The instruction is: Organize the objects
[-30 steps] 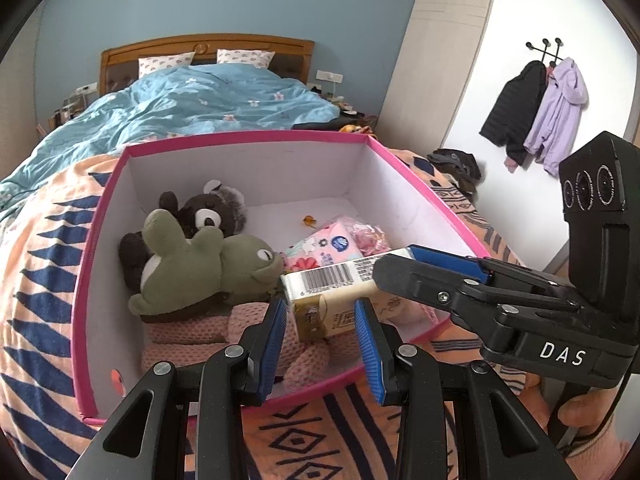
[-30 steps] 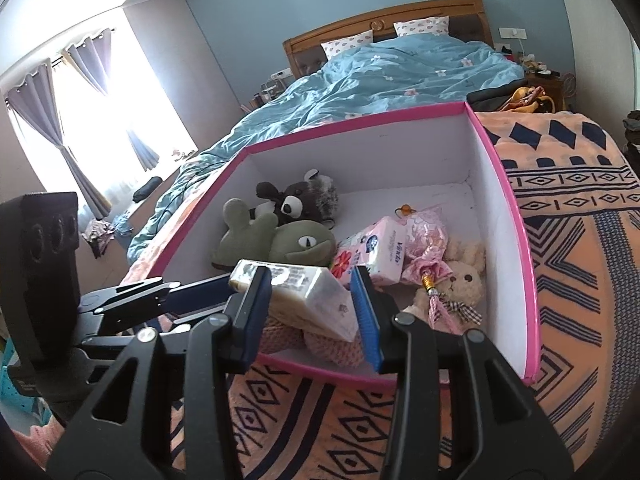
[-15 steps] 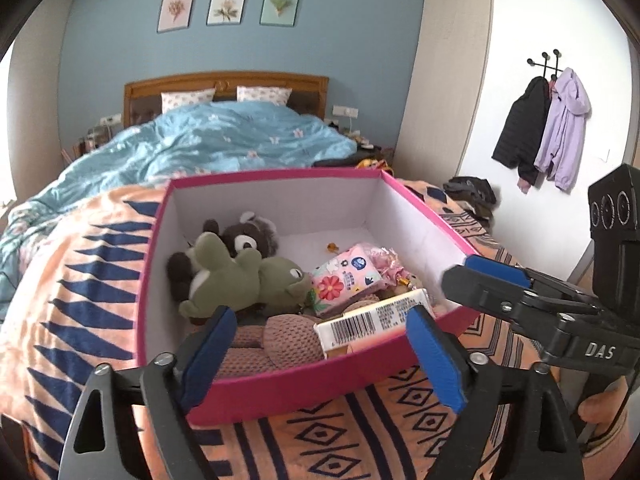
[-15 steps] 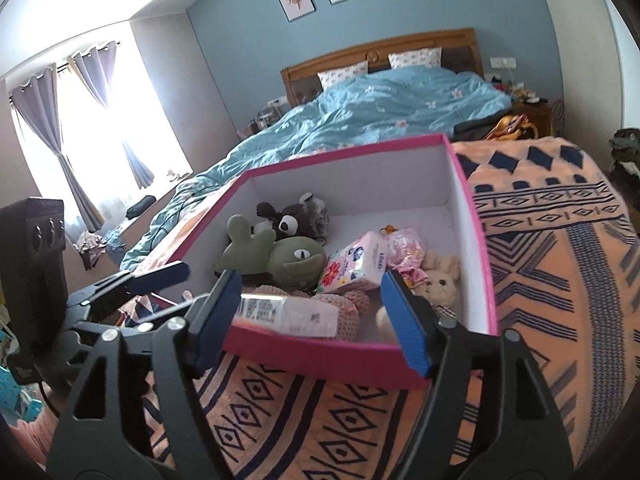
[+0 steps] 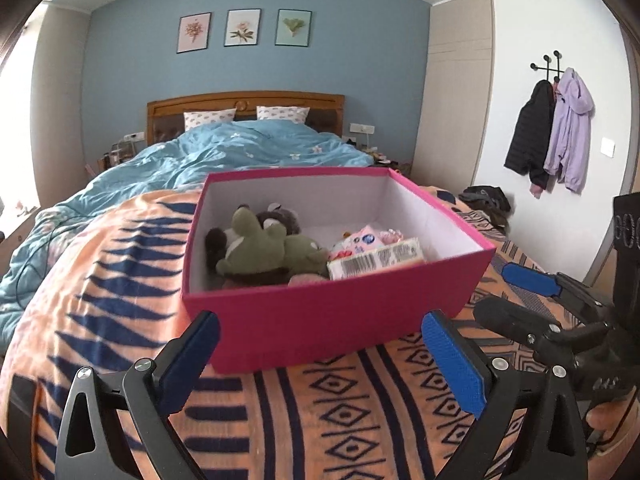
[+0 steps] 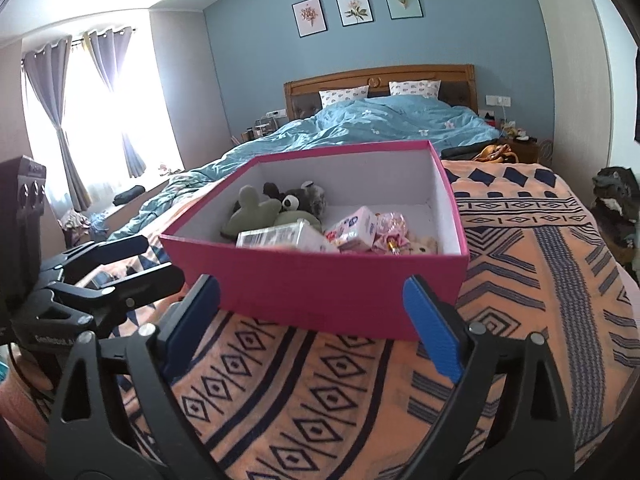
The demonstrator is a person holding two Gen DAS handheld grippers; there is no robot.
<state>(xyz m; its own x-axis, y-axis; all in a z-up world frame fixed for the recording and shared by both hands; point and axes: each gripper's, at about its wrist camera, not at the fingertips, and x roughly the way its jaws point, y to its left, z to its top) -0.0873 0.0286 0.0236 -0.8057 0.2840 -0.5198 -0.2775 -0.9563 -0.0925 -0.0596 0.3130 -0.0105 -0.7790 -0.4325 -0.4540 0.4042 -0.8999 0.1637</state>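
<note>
Left wrist view: left gripper spread wide, holding nothing, drawn back from the pink box so its blue pads sit in front of the near wall; a second ago they pinched the barcoded carton over the box. Carton now lies inside, near the front wall, resting against the green plush, with a floral tissue pack just behind it and a dark plush beyond. Box stands on the orange patterned blanket. Right gripper seen at the right edge, beside the box; its fingers part-hidden there. This view alone shows the coats on the wall hook. Right wrist view: right gripper likewise released, empty, pulled back short of the box; earlier it clamped the same carton. Only here: small beige bear and pink trinket at the box's right side, the curtained window, and the left gripper off to the left.
</note>
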